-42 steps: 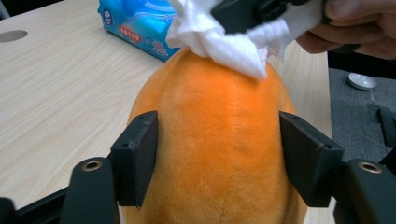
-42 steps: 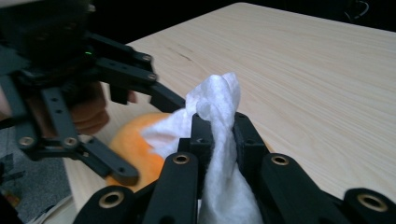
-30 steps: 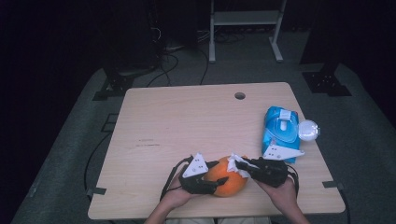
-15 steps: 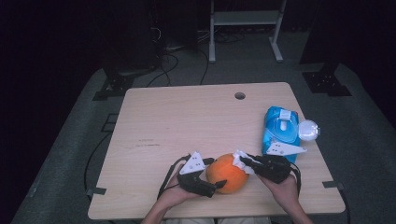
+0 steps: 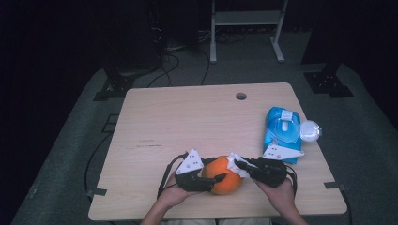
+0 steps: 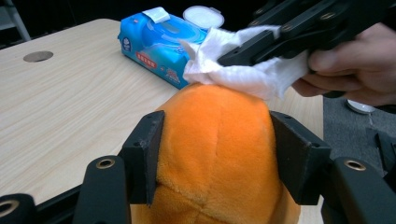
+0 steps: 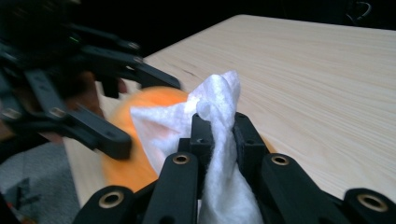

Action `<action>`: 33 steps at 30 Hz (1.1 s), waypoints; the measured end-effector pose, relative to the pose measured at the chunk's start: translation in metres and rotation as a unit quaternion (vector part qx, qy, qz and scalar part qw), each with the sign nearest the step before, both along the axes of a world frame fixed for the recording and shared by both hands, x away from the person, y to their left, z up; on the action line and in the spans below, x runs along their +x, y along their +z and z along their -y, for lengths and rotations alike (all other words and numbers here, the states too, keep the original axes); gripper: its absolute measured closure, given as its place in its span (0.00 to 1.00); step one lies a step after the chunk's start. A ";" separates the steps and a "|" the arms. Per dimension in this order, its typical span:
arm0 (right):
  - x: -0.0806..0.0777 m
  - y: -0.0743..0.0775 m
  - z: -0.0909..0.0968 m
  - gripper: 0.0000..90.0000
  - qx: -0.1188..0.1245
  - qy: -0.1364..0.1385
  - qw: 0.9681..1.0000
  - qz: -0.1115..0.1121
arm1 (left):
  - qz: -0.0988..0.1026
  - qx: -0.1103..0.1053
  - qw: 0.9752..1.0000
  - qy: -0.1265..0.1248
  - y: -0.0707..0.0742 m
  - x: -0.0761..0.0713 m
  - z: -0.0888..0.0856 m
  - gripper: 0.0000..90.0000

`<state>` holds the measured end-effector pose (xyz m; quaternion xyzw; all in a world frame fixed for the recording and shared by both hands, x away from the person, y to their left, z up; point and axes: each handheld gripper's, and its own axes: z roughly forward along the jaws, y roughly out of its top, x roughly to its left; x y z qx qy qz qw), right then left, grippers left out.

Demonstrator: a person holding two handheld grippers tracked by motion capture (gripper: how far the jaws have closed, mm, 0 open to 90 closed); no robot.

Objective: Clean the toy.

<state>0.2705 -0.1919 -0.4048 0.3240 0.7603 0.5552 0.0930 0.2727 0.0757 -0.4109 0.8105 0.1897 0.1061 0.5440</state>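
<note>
Table (image 5: 187,117) first, pale wood across the middle of the high view, and at its lower edge sits the action: the orange plush ball (image 5: 224,175), lower centre of that frame, clamped between the left gripper (image 6: 217,140) pads, whose jaws have just been closing back onto it after a quick release, one pad pressing each flank in the left gripper view. Over it comes the right gripper (image 7: 219,133), jaws nearly together and pinching a crumpled white wipe (image 7: 219,154) that rests on the ball's top. Risk, as I judge it: the plush is soft and round, so a hard wiping push could roll it out of that sideways squeeze and off the near table edge, and the thin wipe could drag free of its narrow pinch as it rubs the fuzzy pile. At the right of the high view lies the blue wipes pack (image 5: 282,132), with a small round white lid (image 5: 310,131) just beside it. The pack carries a red label strip, its writing too small to read.
</note>
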 end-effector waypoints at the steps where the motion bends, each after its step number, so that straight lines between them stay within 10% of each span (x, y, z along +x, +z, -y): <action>1: -0.003 0.003 -0.003 0.89 0.005 0.008 1.000 0.004 | 0.000 -0.002 1.000 0.000 -0.001 0.000 0.001 0.43; 12: 0.003 -0.004 0.001 0.89 -0.008 -0.007 1.000 -0.003 | -0.047 -0.003 0.999 -0.009 -0.011 0.009 -0.005 0.18; 19: -0.007 0.009 -0.008 0.89 0.029 0.031 0.999 0.010 | -0.010 -0.001 1.000 0.002 0.001 0.002 -0.001 0.41; 28: -0.003 0.003 -0.007 0.89 0.031 0.017 0.999 0.000 | -0.013 -0.011 1.000 0.017 0.002 0.003 -0.002 0.39; 33: -0.001 -0.003 -0.012 0.89 0.008 0.017 1.000 0.003 | -0.023 -0.014 1.000 -0.002 0.002 0.005 -0.005 0.20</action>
